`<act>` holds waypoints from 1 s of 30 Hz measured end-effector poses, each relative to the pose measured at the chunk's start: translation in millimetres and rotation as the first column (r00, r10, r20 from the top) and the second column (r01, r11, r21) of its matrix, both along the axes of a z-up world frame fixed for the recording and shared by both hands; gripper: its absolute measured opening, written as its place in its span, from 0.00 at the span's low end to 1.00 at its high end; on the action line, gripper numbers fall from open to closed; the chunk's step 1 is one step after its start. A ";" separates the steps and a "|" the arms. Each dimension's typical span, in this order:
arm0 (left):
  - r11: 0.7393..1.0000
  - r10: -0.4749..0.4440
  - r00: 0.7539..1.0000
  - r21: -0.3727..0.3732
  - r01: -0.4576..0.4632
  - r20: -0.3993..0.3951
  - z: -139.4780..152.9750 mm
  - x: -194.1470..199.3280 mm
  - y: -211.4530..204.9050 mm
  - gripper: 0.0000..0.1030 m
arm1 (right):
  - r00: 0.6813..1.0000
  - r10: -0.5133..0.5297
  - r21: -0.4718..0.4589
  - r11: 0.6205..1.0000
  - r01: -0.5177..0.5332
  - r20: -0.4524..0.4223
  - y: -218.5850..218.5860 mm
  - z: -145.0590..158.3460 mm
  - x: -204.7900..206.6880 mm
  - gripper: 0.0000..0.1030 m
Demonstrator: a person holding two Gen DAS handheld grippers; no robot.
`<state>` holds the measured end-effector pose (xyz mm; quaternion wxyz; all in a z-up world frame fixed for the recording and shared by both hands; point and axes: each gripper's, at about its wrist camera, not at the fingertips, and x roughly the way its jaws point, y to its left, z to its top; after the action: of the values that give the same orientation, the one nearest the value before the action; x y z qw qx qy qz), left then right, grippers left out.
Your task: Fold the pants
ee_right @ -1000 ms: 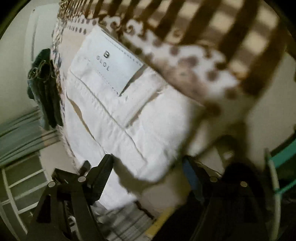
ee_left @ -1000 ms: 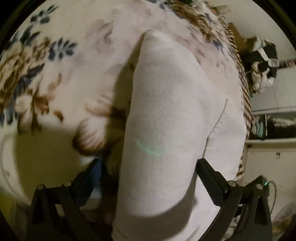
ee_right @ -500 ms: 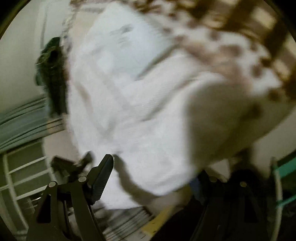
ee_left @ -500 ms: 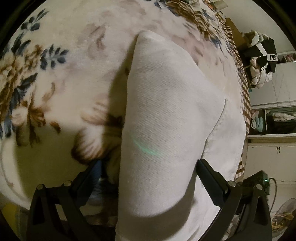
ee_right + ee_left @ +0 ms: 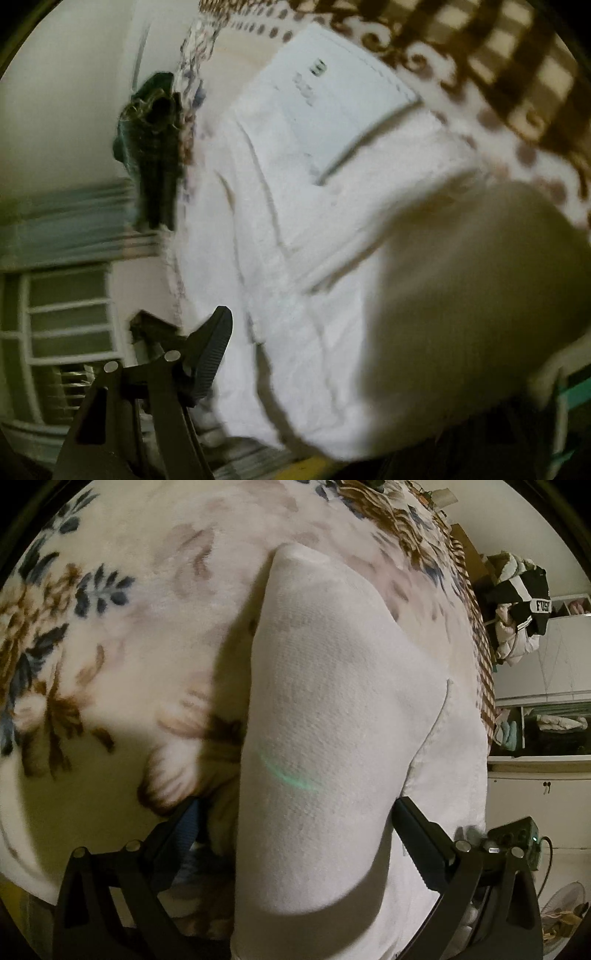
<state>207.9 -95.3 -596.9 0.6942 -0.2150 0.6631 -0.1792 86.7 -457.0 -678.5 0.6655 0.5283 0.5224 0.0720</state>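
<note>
The white pants [image 5: 332, 716] lie on a floral blanket [image 5: 110, 627]. In the left wrist view a folded leg runs up between my left gripper's fingers [image 5: 177, 830]; the jaws stand wide apart on either side of the cloth. In the right wrist view the waist part of the pants [image 5: 295, 221], with a white pocket label [image 5: 332, 92], lies over the blanket's checked border [image 5: 517, 55]. My right gripper's left finger [image 5: 210, 354] shows beside the cloth; the right finger is hidden behind a raised fold. The view is blurred.
A pile of dark and white clothes [image 5: 524, 602] sits at the far right, above white cabinets [image 5: 535, 782]. A dark green garment [image 5: 155, 147] hangs at the bed's edge. A white shelf unit [image 5: 62, 317] stands to the left.
The right gripper has swung over the waist part; the cloth fold now fills its right side and hides the right finger. The left gripper has shifted slightly and stays wide around the leg.
</note>
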 end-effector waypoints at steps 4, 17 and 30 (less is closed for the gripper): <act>1.000 -0.005 0.999 -0.014 0.006 0.038 4.9 -2.2 -1.0 0.98 | 1.000 -0.007 0.013 1.000 0.007 -0.016 -1.0 -6.7 7.1 0.61; 0.993 0.009 0.985 -0.117 0.011 0.174 76.2 -26.3 9.4 0.32 | 0.996 0.068 -0.150 0.987 -0.059 0.055 14.7 70.3 -0.4 0.32; 0.987 0.069 0.964 -0.156 -0.029 0.257 204.5 13.6 31.5 0.31 | 0.975 0.141 -0.171 0.979 -0.112 0.171 40.2 210.3 42.8 0.32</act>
<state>221.5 -63.8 -392.4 0.7617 -0.2577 0.5446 -0.2386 129.5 -416.8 -468.2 0.7449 0.4298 0.4960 0.1203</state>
